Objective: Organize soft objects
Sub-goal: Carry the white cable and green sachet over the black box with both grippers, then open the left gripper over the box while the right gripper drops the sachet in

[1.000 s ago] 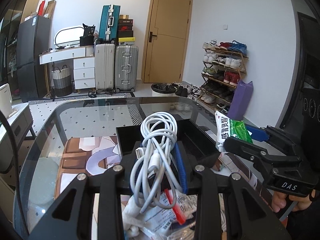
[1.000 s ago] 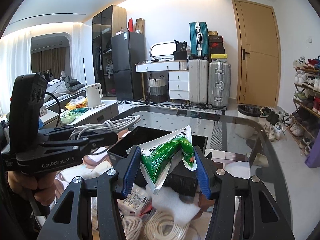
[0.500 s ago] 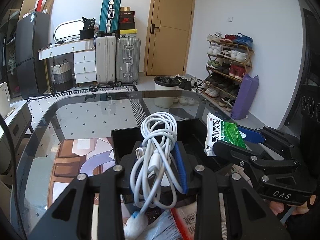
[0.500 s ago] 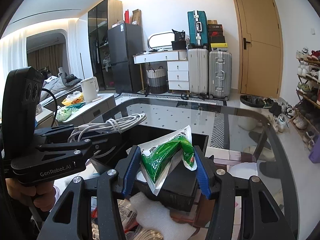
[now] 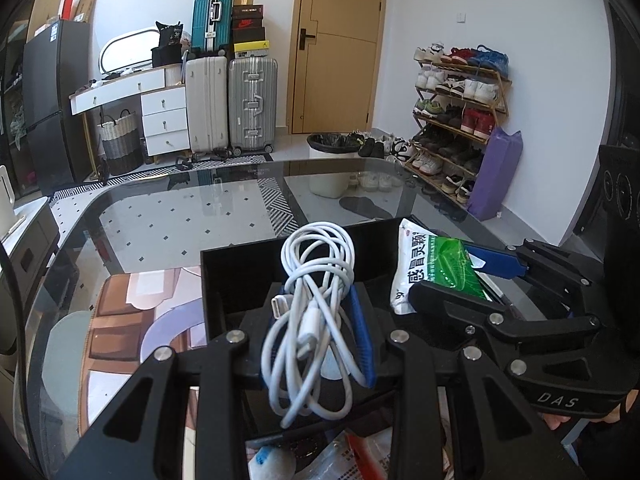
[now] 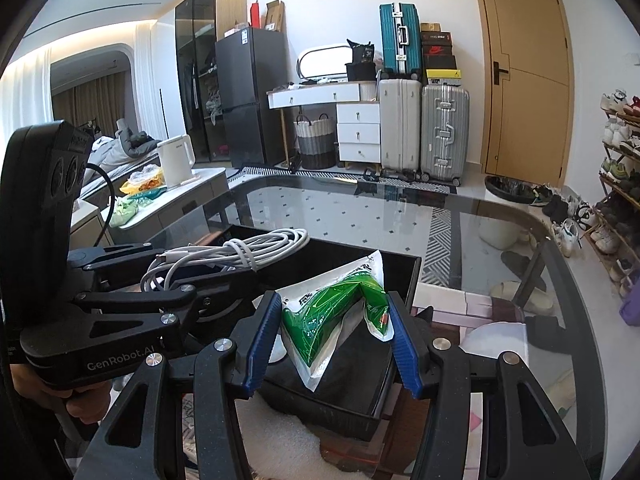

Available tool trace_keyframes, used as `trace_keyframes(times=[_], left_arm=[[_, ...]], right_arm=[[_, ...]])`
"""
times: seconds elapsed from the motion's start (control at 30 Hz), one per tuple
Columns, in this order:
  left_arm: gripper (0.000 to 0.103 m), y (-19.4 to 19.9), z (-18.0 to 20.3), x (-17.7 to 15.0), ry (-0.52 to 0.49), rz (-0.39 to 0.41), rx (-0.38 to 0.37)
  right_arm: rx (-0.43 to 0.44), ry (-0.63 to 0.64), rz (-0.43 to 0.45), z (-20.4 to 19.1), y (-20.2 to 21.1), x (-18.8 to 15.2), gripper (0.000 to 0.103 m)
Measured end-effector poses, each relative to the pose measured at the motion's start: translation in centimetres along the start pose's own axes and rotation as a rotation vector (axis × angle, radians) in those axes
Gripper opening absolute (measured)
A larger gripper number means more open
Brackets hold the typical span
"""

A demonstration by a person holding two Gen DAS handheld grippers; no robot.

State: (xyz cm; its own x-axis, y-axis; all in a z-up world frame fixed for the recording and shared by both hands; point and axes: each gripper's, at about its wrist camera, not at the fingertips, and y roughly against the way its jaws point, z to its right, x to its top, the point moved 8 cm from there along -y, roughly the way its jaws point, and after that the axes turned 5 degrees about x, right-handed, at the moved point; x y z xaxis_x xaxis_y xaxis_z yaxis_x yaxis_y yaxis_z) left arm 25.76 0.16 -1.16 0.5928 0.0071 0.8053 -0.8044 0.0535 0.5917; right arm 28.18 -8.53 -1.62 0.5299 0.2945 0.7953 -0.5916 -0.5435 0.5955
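Observation:
My left gripper point(image 5: 318, 312) is shut on a coiled white charging cable point(image 5: 312, 280), which hangs over the open black box point(image 5: 240, 264). To its right, my right gripper point(image 5: 452, 276) holds a green and white sachet point(image 5: 432, 264) above the same box. In the right wrist view the right gripper point(image 6: 332, 312) has its blue pads pressed on both sides of the sachet point(image 6: 332, 308), above the black box point(image 6: 408, 276). The left gripper point(image 6: 224, 264) with the cable point(image 6: 248, 248) is at the left there, a hand under its handle.
The box sits on a glass table point(image 5: 180, 216). Loose packets point(image 5: 340, 456) and a white foam sheet point(image 6: 280, 432) lie by the near edge. Beyond the table are suitcases point(image 5: 252, 108), a bin point(image 5: 332, 148) and a shoe rack point(image 5: 460, 108).
Both grippers have moved forward and down over the black box, each keeping its load. The clutter at the near edge has slid mostly out of view below.

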Motion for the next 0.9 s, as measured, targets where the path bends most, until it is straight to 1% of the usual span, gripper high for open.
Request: trace_keyframes(times=[0.2,0.3,0.6,0.73,0.77,0.83,0.87,0.9], left_arm=[[0.031,-0.8,-0.2,0.0,-0.007,-0.016,0.007],[0.031,-1.2,-0.4,-0.3,-0.009,-0.043,0.011],[0.03,-0.8,-0.2,-0.5,-0.047,-0.045,0.019],[0.03,-0.4,-0.2,-0.6,-0.068,-0.041,0.021],[0.03,-0.4,-0.2,-0.6,-0.073,-0.042,0.023],[0.03,-0.3,-0.3,-0.6,-0.077,-0.044,0.026],[0.03,-0.1,-0.3,-0.5,-0.076,-0.043,0.027],[0.031,0.1,-0.2,-0.4,-0.073,-0.035,0.022]], right_arm=[[0.0,0.032,-0.019,-0.3,-1.1,0.2,0.053],[-0.004,0.048,-0.029,-0.2,-1.6,0.2,0.053],[-0.002,0.07,-0.064,-0.9,-1.9,-0.2,0.054],[0.002,0.053,-0.081,-1.1,-1.8,-0.4,0.056],[0.011,0.049,-0.086,-1.1,-1.8,-0.4,0.057],[0.018,0.055,-0.078,-1.2,-1.7,-0.2,0.067],[0.004,0.063,-0.06,-1.2,-1.3,-0.1,0.071],[-0.006,0.067,-0.043,-1.1,-1.0,0.0,0.077]])
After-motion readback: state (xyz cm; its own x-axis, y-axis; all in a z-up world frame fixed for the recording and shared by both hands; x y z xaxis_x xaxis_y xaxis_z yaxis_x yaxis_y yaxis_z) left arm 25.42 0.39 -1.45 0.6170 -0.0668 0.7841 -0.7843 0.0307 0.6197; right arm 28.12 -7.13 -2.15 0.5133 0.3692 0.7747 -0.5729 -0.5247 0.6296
